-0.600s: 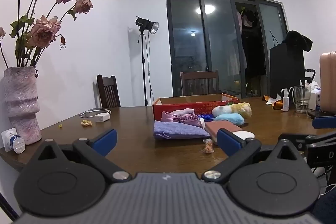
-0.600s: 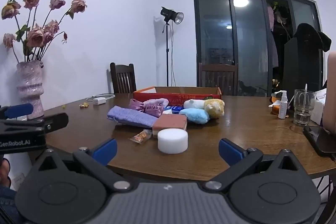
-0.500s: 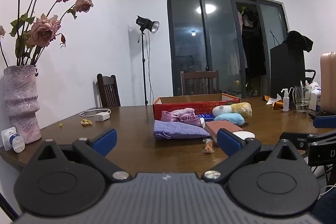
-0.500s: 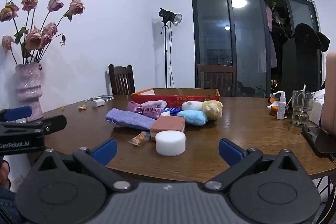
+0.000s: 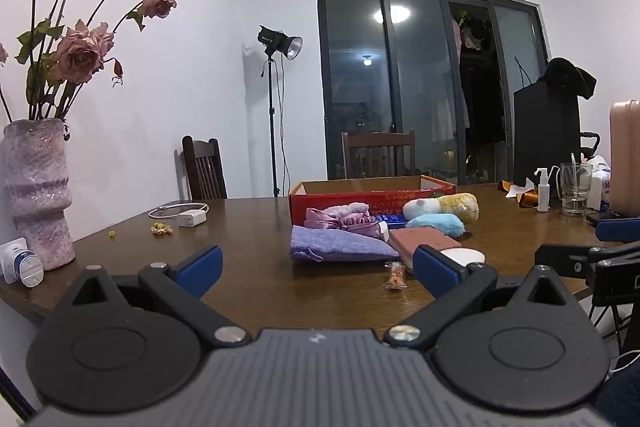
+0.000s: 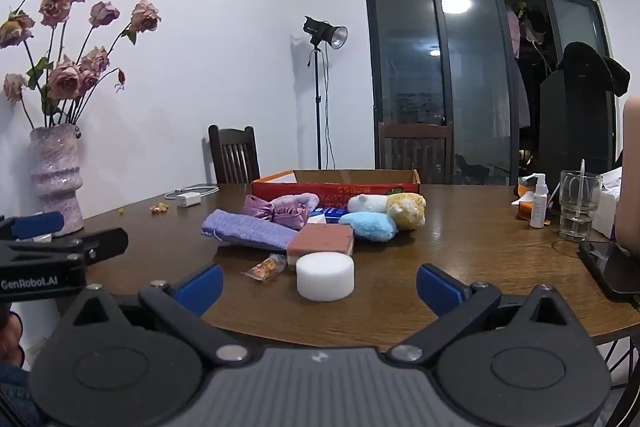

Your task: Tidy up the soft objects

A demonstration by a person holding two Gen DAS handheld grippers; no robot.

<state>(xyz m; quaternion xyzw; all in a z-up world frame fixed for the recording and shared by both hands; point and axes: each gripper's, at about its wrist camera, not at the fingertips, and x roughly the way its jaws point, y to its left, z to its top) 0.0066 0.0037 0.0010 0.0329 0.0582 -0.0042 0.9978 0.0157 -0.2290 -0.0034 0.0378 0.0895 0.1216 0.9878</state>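
Note:
Soft things lie in a cluster mid-table in front of a red cardboard box (image 6: 336, 183): a purple cloth pouch (image 6: 248, 229), a pink satin scrunchie (image 6: 280, 213), a blue plush (image 6: 370, 226), a white and yellow plush (image 6: 400, 207), a brick-red sponge (image 6: 322, 241) and a white foam disc (image 6: 325, 275). The left wrist view also shows the pouch (image 5: 336, 247) and the box (image 5: 368, 193). My left gripper (image 5: 316, 267) is open and empty at the near table edge. My right gripper (image 6: 318, 283) is open and empty, just short of the foam disc.
A small snack wrapper (image 6: 266, 267) lies beside the disc. A pink vase of dried roses (image 5: 38, 187) stands at the left edge. A charger with cable (image 5: 188, 215) lies far left. A glass (image 6: 578, 205), spray bottle (image 6: 538, 201) and phone (image 6: 612, 269) are at the right.
Both grippers have shifted only slightly; the right wrist view has edged a little nearer the cluster. Both stay open and nothing on the table has moved.

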